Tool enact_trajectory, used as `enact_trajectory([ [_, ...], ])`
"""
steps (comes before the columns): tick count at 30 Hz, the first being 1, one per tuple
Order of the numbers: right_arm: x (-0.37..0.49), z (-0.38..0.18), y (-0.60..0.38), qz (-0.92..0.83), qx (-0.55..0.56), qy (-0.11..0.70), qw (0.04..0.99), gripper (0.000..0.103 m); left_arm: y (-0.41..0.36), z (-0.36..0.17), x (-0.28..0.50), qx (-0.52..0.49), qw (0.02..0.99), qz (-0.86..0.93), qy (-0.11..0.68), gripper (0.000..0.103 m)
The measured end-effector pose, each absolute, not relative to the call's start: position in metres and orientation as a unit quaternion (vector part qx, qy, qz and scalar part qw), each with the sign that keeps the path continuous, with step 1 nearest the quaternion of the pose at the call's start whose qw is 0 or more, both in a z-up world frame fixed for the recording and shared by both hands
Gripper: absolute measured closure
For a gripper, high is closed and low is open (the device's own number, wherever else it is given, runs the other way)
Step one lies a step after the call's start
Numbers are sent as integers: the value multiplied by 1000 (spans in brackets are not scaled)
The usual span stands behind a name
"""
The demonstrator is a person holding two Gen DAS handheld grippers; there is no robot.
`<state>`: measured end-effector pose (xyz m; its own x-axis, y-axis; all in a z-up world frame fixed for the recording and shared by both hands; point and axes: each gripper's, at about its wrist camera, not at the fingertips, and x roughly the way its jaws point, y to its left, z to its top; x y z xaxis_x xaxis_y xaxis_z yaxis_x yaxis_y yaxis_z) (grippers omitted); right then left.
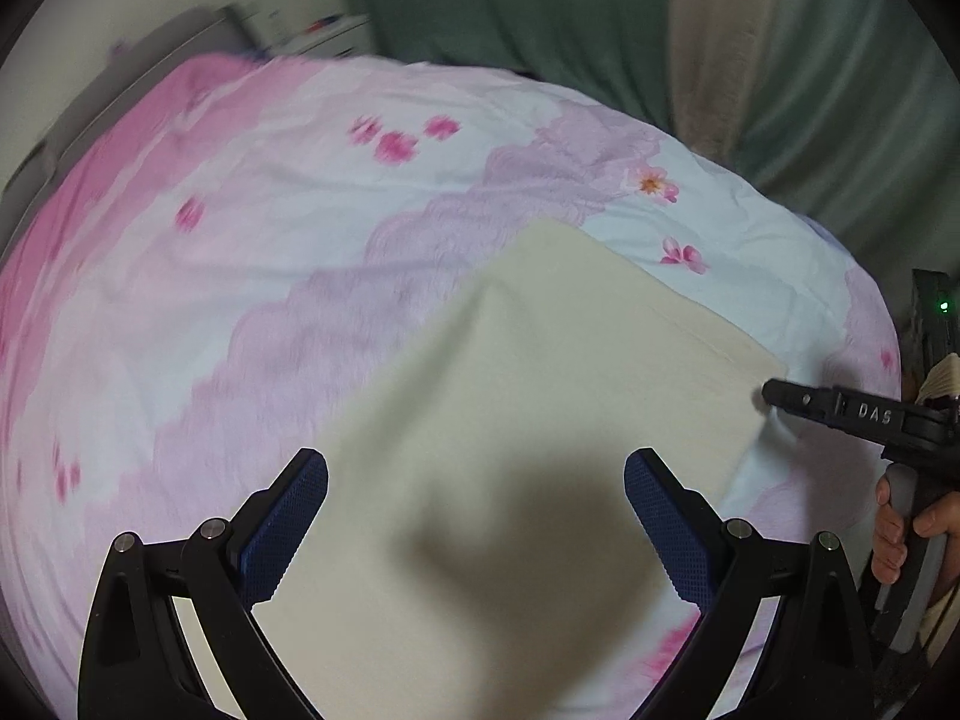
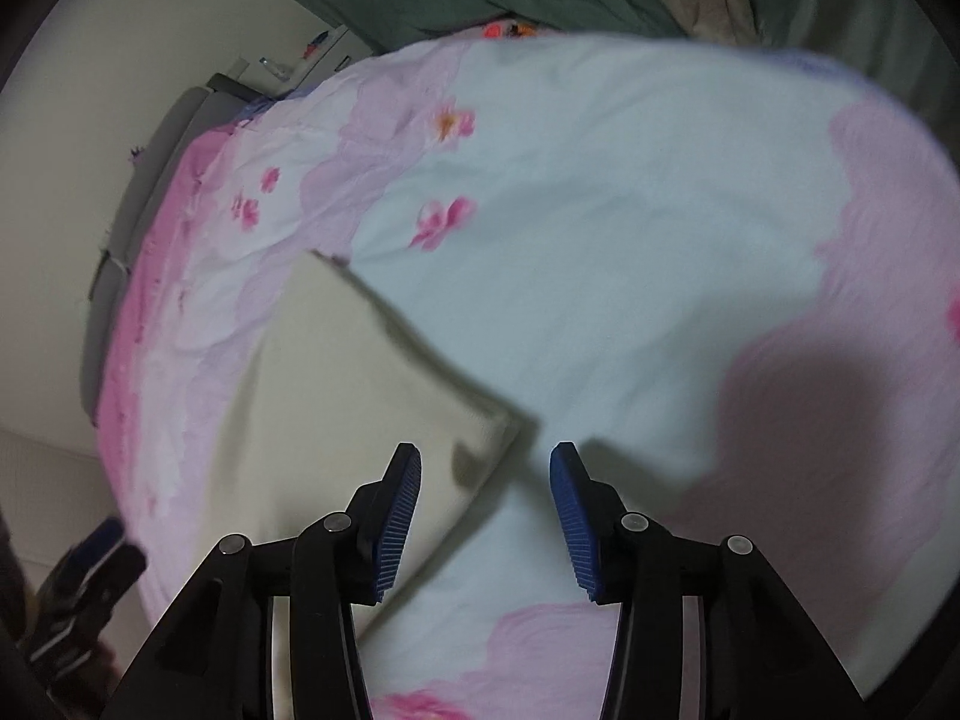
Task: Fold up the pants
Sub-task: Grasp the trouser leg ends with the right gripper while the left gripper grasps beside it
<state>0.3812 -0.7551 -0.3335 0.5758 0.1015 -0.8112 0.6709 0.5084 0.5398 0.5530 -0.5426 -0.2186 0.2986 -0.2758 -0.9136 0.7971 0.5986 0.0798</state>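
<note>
Pants (image 1: 540,372) folded (flat) on bedsheet (image 1: 240,252).

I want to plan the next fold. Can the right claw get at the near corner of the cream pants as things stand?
Probably yes. The right claw is open, nothing lies between it and the corner of the cream pants, which sits just ahead on the floral bedsheet.

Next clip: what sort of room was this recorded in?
Most likely a bedroom. The cream folded pants lie on a bed spread with a pink-and-white floral sheet, with long green curtains hanging behind it.
</note>
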Motion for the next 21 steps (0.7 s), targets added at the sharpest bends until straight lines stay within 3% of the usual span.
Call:
enact_trajectory([
  [10,393,-372,-738,-195,511,381,745,57,-619,-257,662,252,644,-496,525,3],
  [21,391,-385,-743,-193,528,342,753,58,-708,-330,680,306,542,-564,543,26],
])
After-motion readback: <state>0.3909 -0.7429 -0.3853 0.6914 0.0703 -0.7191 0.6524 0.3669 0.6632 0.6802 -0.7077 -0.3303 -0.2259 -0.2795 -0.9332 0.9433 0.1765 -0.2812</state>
